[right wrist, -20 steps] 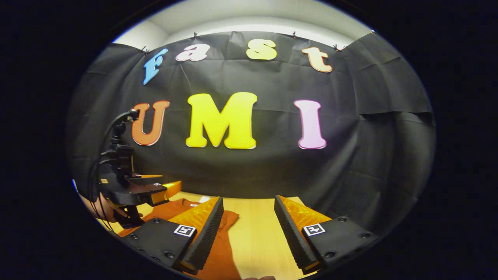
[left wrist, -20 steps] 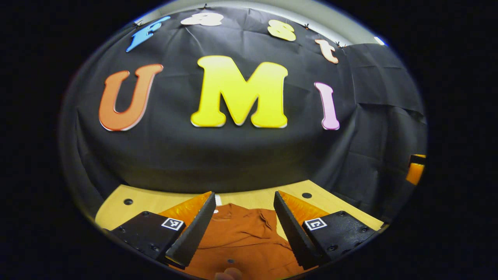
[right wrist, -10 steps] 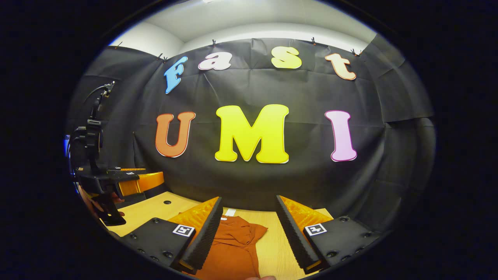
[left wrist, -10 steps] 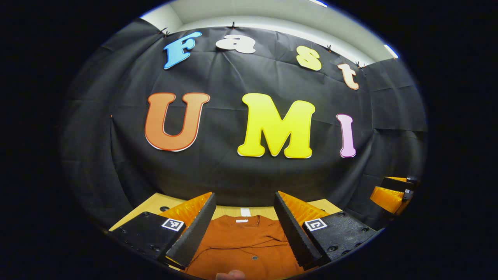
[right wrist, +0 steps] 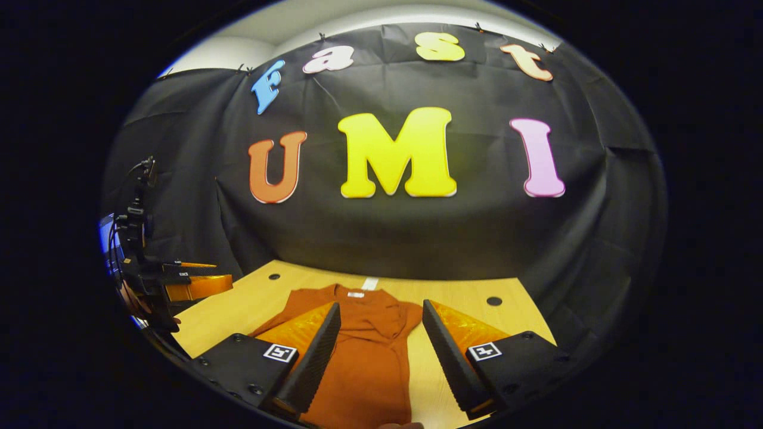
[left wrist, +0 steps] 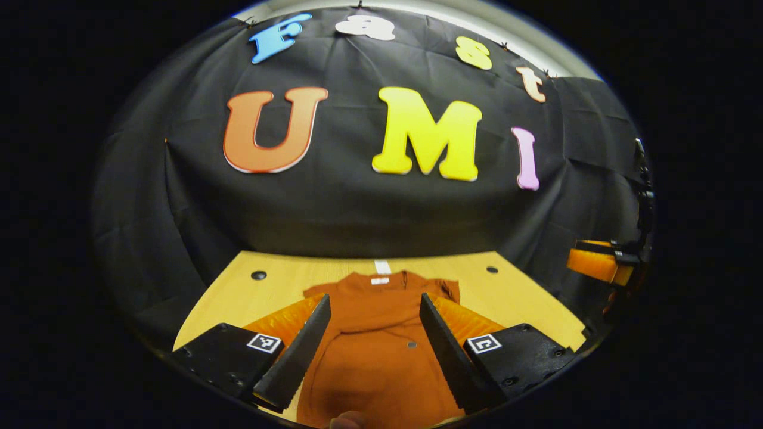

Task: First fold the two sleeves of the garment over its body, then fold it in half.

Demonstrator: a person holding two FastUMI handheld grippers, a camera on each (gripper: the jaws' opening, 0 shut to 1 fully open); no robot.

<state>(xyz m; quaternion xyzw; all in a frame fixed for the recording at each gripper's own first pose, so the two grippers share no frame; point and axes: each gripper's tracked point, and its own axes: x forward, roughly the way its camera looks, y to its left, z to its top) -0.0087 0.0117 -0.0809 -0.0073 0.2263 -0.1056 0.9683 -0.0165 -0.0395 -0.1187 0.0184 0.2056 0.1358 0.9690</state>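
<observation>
A rust-orange garment lies flat on the wooden table, collar at the far end with a white tag, both sleeves lying folded over its body. My left gripper hangs above the garment's middle, open, nothing between its fingers. In the right gripper view the same garment runs lengthwise toward me, and my right gripper is open above its right half. The left gripper shows at the left edge there, held by a hand; the right gripper shows at the right edge of the left gripper view.
Small dark holes dot the tabletop near its far corners. A white strip sits on the table just beyond the collar. Bare wood lies on both sides of the garment. The black cloth wall stands right behind the table.
Both grippers have lifted and pulled back from the garment, so more of the table and the whole garment come into view. Both stayed open.
</observation>
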